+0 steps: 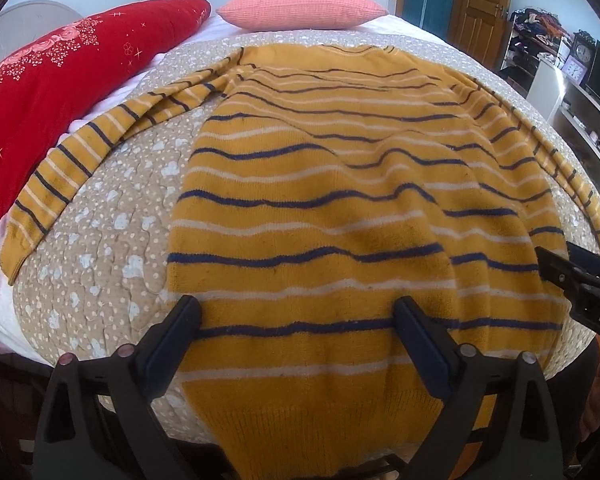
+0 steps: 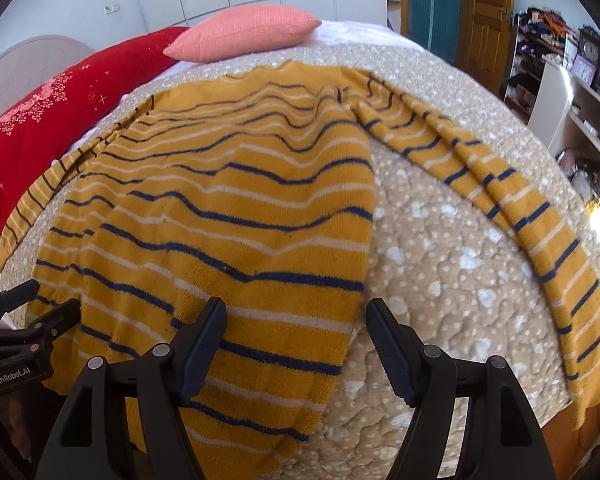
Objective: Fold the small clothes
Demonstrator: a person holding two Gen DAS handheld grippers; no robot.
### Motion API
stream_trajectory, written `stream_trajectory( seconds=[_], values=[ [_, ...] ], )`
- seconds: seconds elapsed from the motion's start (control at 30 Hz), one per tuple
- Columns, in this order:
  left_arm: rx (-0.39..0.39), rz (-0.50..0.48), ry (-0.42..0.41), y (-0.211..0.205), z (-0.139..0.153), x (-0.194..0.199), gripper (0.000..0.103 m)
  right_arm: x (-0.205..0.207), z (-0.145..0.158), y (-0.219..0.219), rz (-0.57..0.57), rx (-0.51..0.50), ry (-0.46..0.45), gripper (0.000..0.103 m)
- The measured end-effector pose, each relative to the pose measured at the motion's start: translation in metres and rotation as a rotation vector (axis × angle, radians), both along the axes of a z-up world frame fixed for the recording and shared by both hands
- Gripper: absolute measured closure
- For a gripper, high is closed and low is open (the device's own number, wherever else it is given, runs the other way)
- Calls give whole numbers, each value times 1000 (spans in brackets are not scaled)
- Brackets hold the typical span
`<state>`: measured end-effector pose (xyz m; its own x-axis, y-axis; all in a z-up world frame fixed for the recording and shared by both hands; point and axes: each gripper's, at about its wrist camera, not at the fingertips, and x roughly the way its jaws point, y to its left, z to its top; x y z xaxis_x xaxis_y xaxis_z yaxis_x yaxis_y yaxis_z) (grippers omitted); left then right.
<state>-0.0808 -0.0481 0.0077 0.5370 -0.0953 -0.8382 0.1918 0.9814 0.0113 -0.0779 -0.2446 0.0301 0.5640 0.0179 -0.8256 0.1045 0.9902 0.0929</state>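
1. at the far left a red quilt (image 1: 60, 76) with a pink flower print lies rolled along the side of the bed, and the cuff end of the sweater's left sleeve (image 1: 80, 156) rests just beside it.
2. a mustard sweater (image 1: 340, 200) with navy and white stripes lies spread flat on a beige dotted bedspread (image 1: 100, 240), hem toward the cameras and collar toward the far end, sleeves angled out to both sides.
3. the left gripper (image 1: 296, 320) hovers over the left part of the hem with its fingers spread wide and nothing between them; whether the tips touch the knit is hard to tell.
4. behind the collar a coral pillow (image 1: 300, 6) sits on the white sheet.
5. the right gripper (image 2: 296, 320) is over the sweater's right edge, fingers released and apart; its left finger lies over the knit, its right finger over bare bedspread.
6. the right sleeve (image 2: 520, 208) runs diagonally down to the bedspread's right edge, well apart from the body at its cuff.
7. at the far right stand a wooden door (image 2: 488, 12) and shelves (image 2: 540, 44) of clutter with a clock (image 2: 590, 50).
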Motion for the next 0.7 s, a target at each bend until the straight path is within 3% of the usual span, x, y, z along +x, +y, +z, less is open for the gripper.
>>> stream_trajectory(
  seconds=[0.17,0.27,0.33,0.43,0.53,0.57,0.6,0.63,0.67,0.7],
  values=[
    [-158,38,-54,35,30,-8,7,-9,7,-13,-17,37,-32,24],
    [-129,86,-75,53,32,-7,7,-18,8,-27,-49,44,-36,24],
    [-130,100,-18,62,19,-1,7,-25,4,-38,-70,72,-24,24],
    [-223,67,72,61,0,0,6,-35,3,-41,-58,116,-31,24],
    [-198,28,31,44,-2,-9,10,-37,2,-33,-9,150,-32,23],
    [-208,20,29,40,-1,-11,15,-37,1,-27,11,160,-31,26],
    [-199,27,23,38,0,-12,36,-37,-1,-22,27,162,-30,30],
    [-183,27,25,37,1,-12,59,-35,-2,-15,47,157,-28,47],
    [-174,32,27,37,3,-11,73,-34,-2,-8,72,146,-27,63],
    [-166,42,32,39,4,-11,89,-33,-2,-3,88,150,-29,69]
  ],
)
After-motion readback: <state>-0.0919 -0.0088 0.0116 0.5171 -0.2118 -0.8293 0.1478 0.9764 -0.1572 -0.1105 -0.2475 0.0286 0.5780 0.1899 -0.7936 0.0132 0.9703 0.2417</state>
